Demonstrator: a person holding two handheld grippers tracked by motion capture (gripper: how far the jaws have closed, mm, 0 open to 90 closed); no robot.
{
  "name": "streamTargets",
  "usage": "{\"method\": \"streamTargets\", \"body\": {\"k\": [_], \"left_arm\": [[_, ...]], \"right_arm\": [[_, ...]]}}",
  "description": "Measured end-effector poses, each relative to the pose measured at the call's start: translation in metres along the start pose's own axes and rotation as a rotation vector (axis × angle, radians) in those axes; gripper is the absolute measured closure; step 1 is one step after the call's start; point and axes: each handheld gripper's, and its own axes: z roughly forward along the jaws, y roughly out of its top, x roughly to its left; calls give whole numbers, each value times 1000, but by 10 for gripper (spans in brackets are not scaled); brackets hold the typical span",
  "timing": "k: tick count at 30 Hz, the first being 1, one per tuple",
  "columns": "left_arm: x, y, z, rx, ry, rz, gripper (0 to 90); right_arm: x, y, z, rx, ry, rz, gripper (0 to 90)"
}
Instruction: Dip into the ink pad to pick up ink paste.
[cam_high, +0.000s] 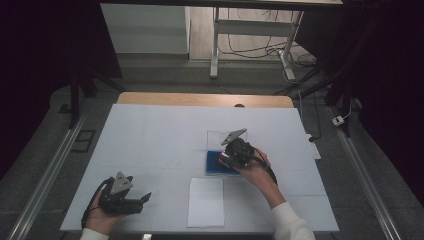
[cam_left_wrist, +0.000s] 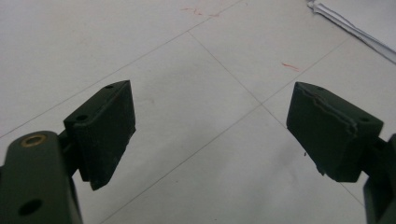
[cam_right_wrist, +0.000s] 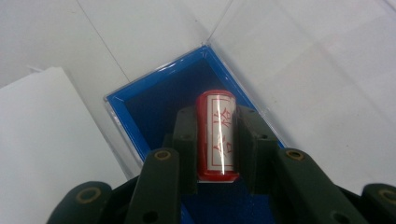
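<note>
Over the blue-lined tray, I am holding the right gripper (cam_right_wrist: 215, 140) with its jaws clamped on one small red cylindrical stamp (cam_right_wrist: 215, 135), white label with red characters facing the camera. The stamp's lower end is hiding behind the gripper's body in the right gripper view, so I cannot tell whether it is touching the blue pad. In the high view the stamp is showing as a tiny red spot beneath the gripper, too small to read.

That shallow clear plastic case with the blue inking pad (cam_right_wrist: 154, 107) is lying open on the large white table sheet (cam_high: 150, 140), its one transparent lid (cam_right_wrist: 289, 56) spreading flat beyond the far edge; the lid's outline is faint and I am making it out mainly by its glinting rim. The case's near part is cut off by the jaws.

Just beside the case, I am counting one white rectangular sheet of paper (cam_high: 206, 202), its nearer edge lying close to the table's front.

Well apart at the near left corner, I am keeping the left gripper (cam_left_wrist: 210, 133) with its jaws spread wide and nothing between them, bare table beneath. Some small red marks are smudging the sheet ahead of it, too blurred to count surely.
</note>
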Motion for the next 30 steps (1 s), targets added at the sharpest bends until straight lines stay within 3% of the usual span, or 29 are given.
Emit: {"method": "streamTargets", "body": {"k": [4,10,13,24,30], "left_arm": [[2,-1,-1,-3,3,-7,158],[3,-1,0,0,1,-2,158],[2,0,0,-1,3,1,158],[1,0,0,-4,3,1,158],[2,0,-1,-3,4,-2,158]], "right_arm": [[-6,-1,-7,-34,30,-10,701],[-14,-2,-33,-182,63,58,701],[-15,-3,-41,-201,66,67,701],[-18,-10,-45,-226,117,95,701],[-15,-10,-50,-255,145,88,701]]}}
